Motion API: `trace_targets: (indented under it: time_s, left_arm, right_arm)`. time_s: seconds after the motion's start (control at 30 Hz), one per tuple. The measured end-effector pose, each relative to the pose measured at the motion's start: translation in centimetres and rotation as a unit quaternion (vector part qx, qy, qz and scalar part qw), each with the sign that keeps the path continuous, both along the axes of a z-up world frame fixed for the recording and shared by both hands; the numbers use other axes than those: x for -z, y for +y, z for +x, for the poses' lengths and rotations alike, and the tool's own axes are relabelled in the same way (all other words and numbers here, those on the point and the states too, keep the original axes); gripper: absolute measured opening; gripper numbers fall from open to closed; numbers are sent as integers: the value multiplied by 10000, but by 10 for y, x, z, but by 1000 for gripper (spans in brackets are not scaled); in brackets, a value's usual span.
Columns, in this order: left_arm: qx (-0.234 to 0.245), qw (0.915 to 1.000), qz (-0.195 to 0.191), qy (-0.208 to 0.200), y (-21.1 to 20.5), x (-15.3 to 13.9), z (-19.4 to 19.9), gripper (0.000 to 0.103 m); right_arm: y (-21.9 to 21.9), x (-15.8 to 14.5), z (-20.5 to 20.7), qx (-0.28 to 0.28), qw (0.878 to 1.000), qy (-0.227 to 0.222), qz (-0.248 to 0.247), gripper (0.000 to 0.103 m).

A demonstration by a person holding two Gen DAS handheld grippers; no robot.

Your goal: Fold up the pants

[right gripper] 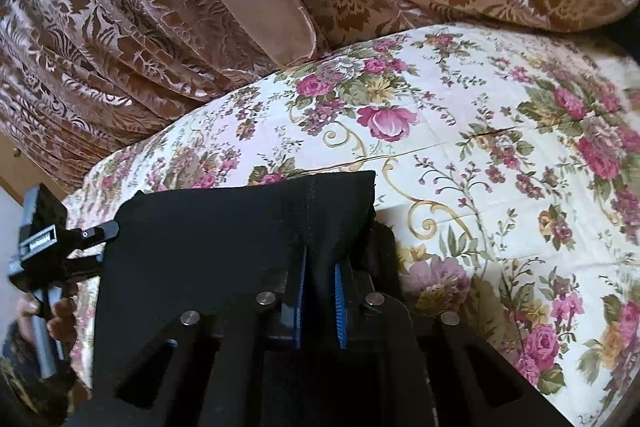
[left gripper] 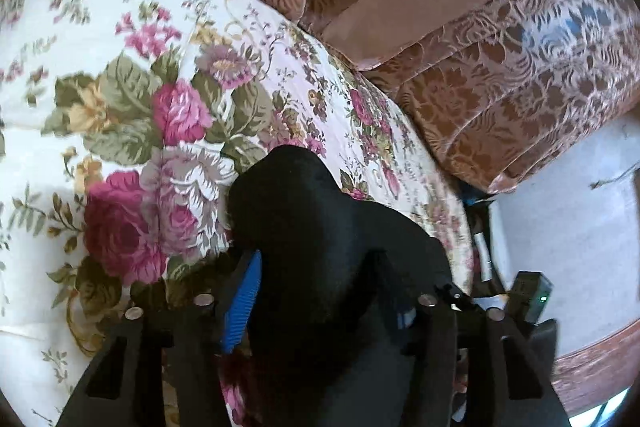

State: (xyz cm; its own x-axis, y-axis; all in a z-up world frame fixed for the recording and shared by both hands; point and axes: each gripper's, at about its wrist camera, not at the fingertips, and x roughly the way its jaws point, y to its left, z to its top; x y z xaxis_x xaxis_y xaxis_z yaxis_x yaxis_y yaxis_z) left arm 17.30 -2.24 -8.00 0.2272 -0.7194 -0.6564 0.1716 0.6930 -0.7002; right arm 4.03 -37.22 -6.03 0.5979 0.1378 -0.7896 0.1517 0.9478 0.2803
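Observation:
The black pants (left gripper: 316, 227) bulge up between my left gripper's (left gripper: 320, 291) blue-padded fingers (left gripper: 242, 303), which are shut on a thick bunch of the cloth above the floral bedspread (left gripper: 120, 87). In the right wrist view my right gripper (right gripper: 320, 291) is shut on an edge of the black pants (right gripper: 224, 235), near a stitched seam. The cloth stretches flat to the left toward the left gripper's handle (right gripper: 44, 247), held by a hand at the far left.
Brown floral pillows (left gripper: 500, 75) are stacked at the bed's far side, also in the right wrist view (right gripper: 140, 7). Past the bed's right edge there are a pale floor (left gripper: 568, 227) and a wooden frame (left gripper: 592, 359). The bedspread (right gripper: 500, 147) spreads to the right.

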Motion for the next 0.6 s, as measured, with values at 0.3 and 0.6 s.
trace_targets:
  time_s: [0.3, 0.6]
  left_arm:
    - [82, 9569, 2602, -1288, -61, -13, -30, 41]
    - [-36, 9774, 1728, -1219, -30, -32, -54, 72]
  right_arm:
    - [16, 17, 1, 200, 9956, 63, -909, 10]
    - [-2, 14, -11, 456, 9983, 9, -358, 53]
